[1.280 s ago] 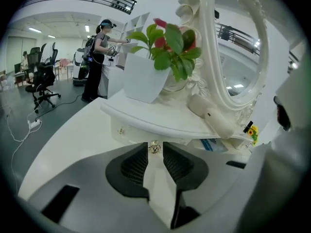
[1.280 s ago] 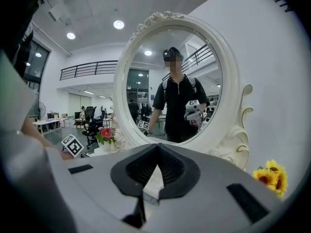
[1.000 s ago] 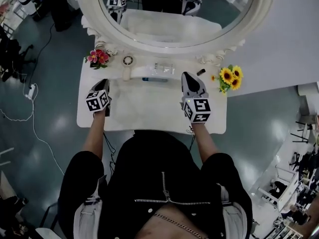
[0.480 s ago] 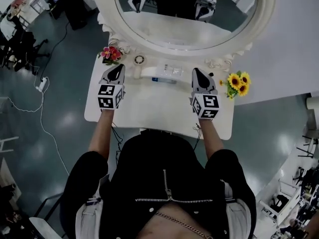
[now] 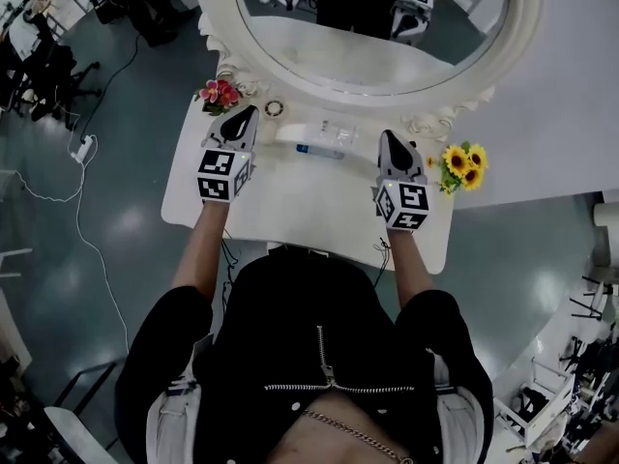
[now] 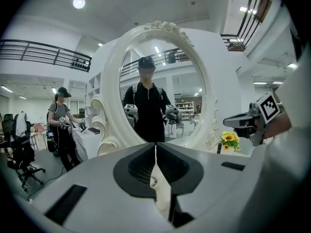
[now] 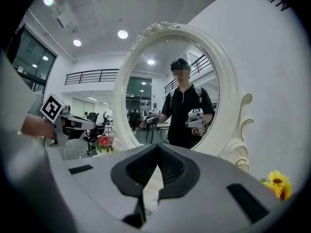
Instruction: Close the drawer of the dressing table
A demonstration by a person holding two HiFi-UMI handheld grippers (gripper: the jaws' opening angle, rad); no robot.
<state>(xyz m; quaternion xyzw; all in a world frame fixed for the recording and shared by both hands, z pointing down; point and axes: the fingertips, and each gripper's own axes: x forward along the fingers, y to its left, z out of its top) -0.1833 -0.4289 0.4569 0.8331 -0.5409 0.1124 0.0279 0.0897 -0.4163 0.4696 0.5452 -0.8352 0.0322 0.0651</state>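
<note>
The white dressing table [image 5: 290, 206] stands under its oval mirror [image 5: 377, 37]. No drawer front shows in any view; the table's front edge meets the person's body. My left gripper [image 5: 246, 114] hovers over the table's back left, shut with nothing between its jaws [image 6: 155, 147]. Over the right side my right gripper [image 5: 391, 139] is level and aimed at the mirror. Its jaws [image 7: 156, 147] look closed and hold nothing. Each gripper shows in the other's view: the right gripper [image 6: 228, 123] and the left gripper [image 7: 90, 124].
Pink flowers [image 5: 221, 94] sit at the table's back left corner, sunflowers [image 5: 461, 165] at the back right. A small round item [image 5: 275, 108] and a clear box [image 5: 324, 135] lie below the mirror. Cables and a power strip [image 5: 82, 148] lie on the floor at left.
My left gripper has risen from the table's left front and moved back toward the mirror, rolling upright. My right gripper has stayed over the right side.
</note>
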